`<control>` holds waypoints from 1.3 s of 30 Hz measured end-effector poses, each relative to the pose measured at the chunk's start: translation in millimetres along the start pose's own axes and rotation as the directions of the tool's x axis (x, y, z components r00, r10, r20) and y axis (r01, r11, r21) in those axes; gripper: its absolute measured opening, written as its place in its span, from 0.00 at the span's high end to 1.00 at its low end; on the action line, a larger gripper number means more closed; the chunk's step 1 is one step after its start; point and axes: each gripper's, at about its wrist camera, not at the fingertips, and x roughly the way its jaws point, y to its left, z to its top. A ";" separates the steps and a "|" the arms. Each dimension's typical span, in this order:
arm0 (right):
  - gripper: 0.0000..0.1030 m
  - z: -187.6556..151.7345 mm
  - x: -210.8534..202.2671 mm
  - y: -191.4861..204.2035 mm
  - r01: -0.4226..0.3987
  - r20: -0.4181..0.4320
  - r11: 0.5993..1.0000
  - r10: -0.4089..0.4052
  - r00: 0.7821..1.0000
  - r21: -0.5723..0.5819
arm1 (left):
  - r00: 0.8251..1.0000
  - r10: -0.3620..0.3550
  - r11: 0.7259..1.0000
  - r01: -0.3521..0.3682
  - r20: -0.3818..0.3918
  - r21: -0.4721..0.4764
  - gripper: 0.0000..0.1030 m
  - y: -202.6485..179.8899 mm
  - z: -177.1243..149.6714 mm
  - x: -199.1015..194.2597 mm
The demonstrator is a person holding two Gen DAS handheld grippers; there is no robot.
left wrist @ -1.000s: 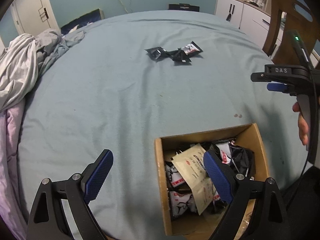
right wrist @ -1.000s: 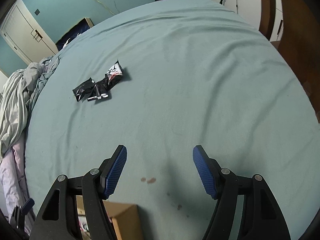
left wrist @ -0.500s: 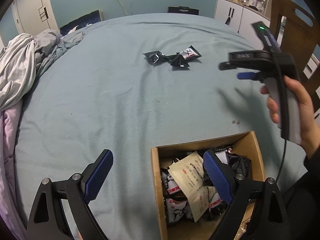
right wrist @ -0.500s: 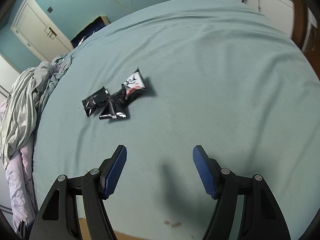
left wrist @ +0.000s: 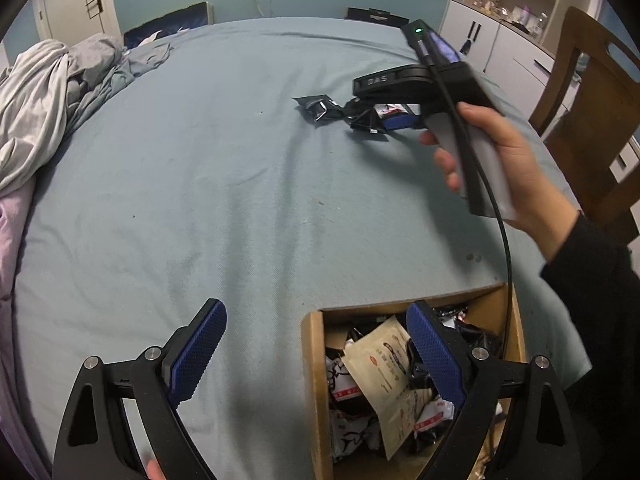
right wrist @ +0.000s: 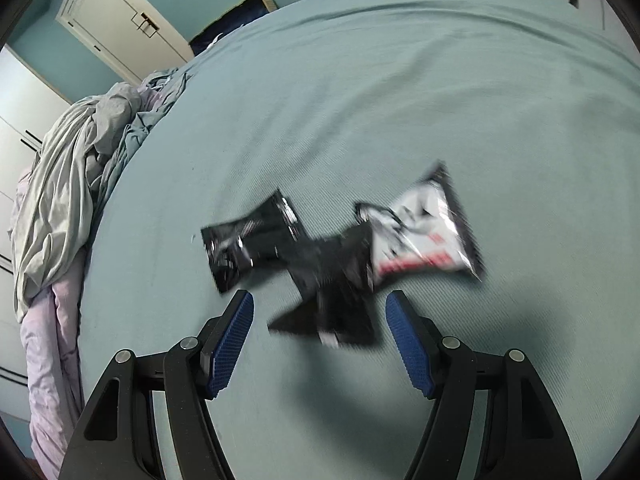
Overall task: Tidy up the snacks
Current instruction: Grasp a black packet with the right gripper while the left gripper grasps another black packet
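Note:
Three snack packets lie together on the blue-green bed sheet: a black one (right wrist: 248, 240), a black one in the middle (right wrist: 332, 292) and a white, black and red one (right wrist: 420, 236). My right gripper (right wrist: 320, 340) is open and empty, its jaws on either side of the middle packet's near end, just above it. In the left wrist view the right gripper (left wrist: 396, 120) hovers over the packets (left wrist: 320, 106). My left gripper (left wrist: 316, 356) is open and empty over the near edge of a cardboard box (left wrist: 314, 380) holding several snack packets, with a beige one (left wrist: 384, 368) on top.
Crumpled grey and lilac bedding (left wrist: 40, 92) lies along the bed's left side. A wooden chair (left wrist: 592, 120) and white cabinets (left wrist: 492, 44) stand to the right of the bed. The right gripper's cable (left wrist: 504, 240) hangs over the box.
My right gripper moved forward from near the box to the packets, which now lie between its open jaws. My left gripper stayed open over the box.

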 end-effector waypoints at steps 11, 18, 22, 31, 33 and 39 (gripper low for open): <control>0.71 -12.9 13.7 3.8 0.027 0.085 0.998 -0.021 0.996 -0.060 | 0.999 -0.031 0.998 0.030 -0.022 -0.053 0.10 11.7 8.7 7.0; 0.71 -34.6 -36.5 7.1 -0.022 0.136 0.998 0.031 0.990 -0.061 | 0.999 -0.019 0.998 0.020 0.028 -0.058 0.10 14.2 4.8 -5.3; 0.71 -61.7 -86.7 15.2 0.032 0.168 0.995 -0.016 0.986 -0.091 | 0.997 -0.003 0.999 0.006 0.077 -0.047 0.10 15.6 1.8 -17.6; 0.71 -155.5 -208.0 30.7 0.041 0.220 0.999 -0.037 0.975 -0.014 | 0.994 0.000 1.000 0.000 0.106 -0.001 0.10 15.3 0.9 -27.3; 0.71 -179.6 -225.3 30.4 0.044 0.222 0.999 -0.043 0.974 0.003 | 0.995 -0.010 1.000 0.009 0.096 0.007 0.08 16.6 9.3 -25.3; 0.71 -240.8 -249.4 11.6 0.030 0.235 0.992 -0.058 0.970 0.120 | 0.996 -0.053 0.998 0.055 0.077 -0.019 0.00 23.4 54.6 -4.3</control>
